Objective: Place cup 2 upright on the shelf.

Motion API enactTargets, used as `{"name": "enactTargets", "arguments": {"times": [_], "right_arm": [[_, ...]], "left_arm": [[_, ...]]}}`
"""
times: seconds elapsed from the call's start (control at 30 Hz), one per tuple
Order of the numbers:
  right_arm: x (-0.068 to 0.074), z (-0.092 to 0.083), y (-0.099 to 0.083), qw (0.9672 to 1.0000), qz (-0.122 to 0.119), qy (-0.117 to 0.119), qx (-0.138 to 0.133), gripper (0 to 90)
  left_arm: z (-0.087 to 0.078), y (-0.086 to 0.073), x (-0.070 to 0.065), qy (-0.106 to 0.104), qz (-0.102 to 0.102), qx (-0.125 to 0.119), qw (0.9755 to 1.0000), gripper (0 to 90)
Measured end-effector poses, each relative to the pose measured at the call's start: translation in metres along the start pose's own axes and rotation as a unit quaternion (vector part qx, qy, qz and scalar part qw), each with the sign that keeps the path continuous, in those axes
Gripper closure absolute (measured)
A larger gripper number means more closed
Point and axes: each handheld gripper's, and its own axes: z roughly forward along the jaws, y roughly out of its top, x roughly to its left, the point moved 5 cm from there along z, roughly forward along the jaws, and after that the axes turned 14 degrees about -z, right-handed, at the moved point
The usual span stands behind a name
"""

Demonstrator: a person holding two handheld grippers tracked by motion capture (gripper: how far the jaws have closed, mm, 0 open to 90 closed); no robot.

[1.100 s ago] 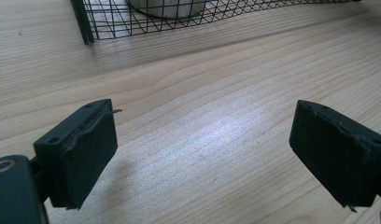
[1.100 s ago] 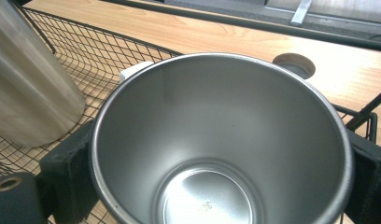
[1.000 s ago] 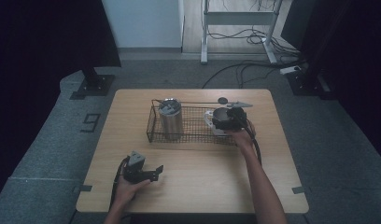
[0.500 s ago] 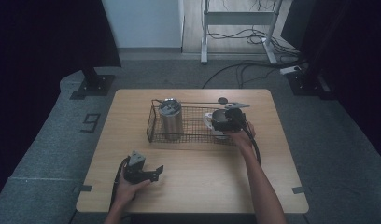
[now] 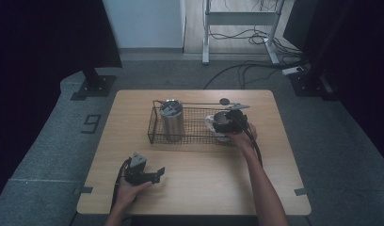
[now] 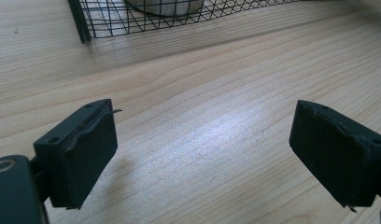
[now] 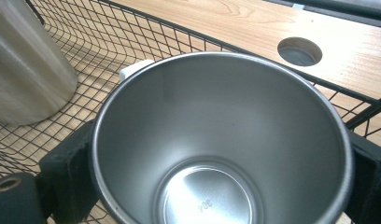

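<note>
A black wire basket [image 5: 195, 104] stands on the middle of the wooden table [image 5: 204, 188]. A lidded steel tumbler [image 5: 172, 120] stands upright in its left end. At the basket's right end my right gripper [image 5: 223, 123] is shut on an open steel cup [image 5: 217, 121]. In the right gripper view the empty cup [image 7: 216, 140] sits between the two jaws of my right gripper [image 7: 221, 154], over the basket mesh [image 7: 100, 42]. A white piece [image 7: 132, 70] shows behind its rim. My left gripper [image 5: 157, 174] rests open near the front left, with bare wood between the jaws of my left gripper [image 6: 205, 126].
A round hole [image 5: 224, 100] is cut in the table behind the basket, and a flat grey piece [image 5: 238, 107] lies by the basket's far right corner. The tumbler [image 7: 25, 70] stands left of the cup. The basket's near wall [image 6: 179, 18] is ahead of the left gripper.
</note>
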Motion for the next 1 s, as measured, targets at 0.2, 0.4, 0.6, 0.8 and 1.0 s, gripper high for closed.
{"name": "enactTargets", "arguments": {"times": [0.2, 0.4, 0.6, 0.8, 1.0], "right_arm": [[0.001, -0.002, -0.001, 0.9999, -0.004, 0.002, 0.011, 5.9], [0.003, -0.006, -0.004, 0.9990, -0.019, -0.019, 0.036, 5.4], [0.001, -0.011, -0.005, 0.9993, -0.018, -0.010, 0.031, 3.2], [-0.004, -0.027, 0.005, 0.9995, 0.009, 0.001, -0.031, 1.0], [-0.005, -0.044, 0.011, 0.9978, 0.018, 0.000, -0.063, 0.7]], "left_arm": [[0.000, 0.000, 0.000, -0.001, 0.000, 0.001, 1.0000, 7.8], [0.000, 0.000, -0.001, -0.001, 0.001, 0.002, 1.0000, 7.8], [0.001, -0.001, -0.001, 0.000, 0.003, 0.005, 1.0000, 7.8], [0.001, -0.001, -0.001, -0.001, 0.002, 0.003, 1.0000, 7.8], [0.000, 0.000, -0.002, 0.000, 0.002, 0.003, 1.0000, 7.8]]}}
